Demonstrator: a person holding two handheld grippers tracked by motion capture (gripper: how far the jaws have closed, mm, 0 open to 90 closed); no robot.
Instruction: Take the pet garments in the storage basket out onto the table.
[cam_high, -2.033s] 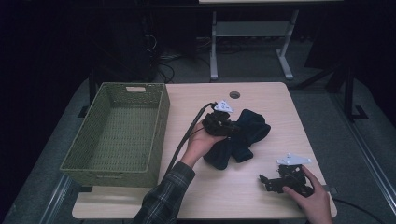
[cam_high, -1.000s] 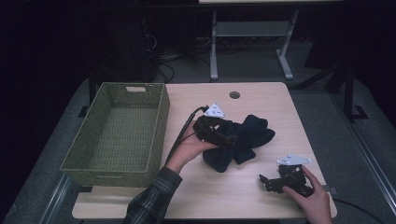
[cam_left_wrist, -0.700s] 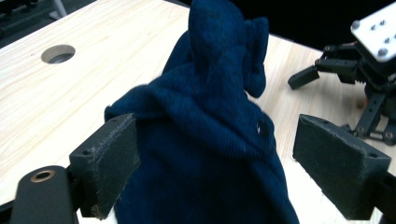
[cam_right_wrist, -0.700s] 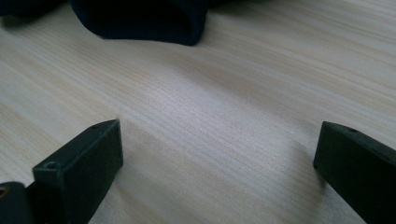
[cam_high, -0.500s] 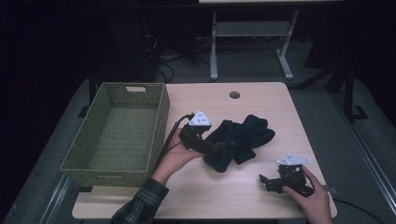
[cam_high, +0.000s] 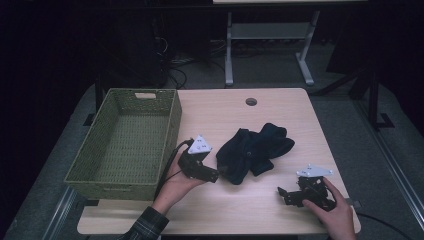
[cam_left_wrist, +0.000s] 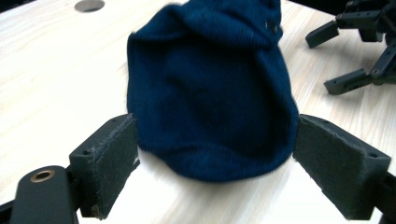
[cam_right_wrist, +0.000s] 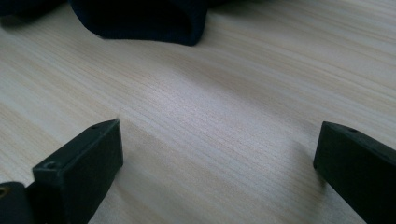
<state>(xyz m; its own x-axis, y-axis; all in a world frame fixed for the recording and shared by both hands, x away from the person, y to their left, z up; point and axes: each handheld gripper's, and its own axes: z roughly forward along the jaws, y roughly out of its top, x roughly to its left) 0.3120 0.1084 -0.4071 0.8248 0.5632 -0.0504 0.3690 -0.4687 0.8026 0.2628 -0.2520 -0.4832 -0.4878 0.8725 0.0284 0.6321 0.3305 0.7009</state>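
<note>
High view scene: dark blue garment (cam_high: 255, 150) lies bunched mid-counter (cam_high: 235, 210), right of the empty green basket (cam_high: 125, 142).
Left gripper (cam_high: 215, 175): jaws wide, bracketing the garment's near edge, not yet closed on it.
Right gripper (cam_high: 282, 195): wide apart, empty, low over bare counter.
Step, judged: lining up a pinch on the cloth.
Next move: close on the fabric and lift, probably toward the basket.
Writing: none readable.

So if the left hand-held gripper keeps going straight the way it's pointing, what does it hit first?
The dark blue knit cloth. The left hand-held gripper is open, and the cloth's rounded near edge already lies between its two pads on the wooden table, so it would likely meet that edge almost at once.
</note>
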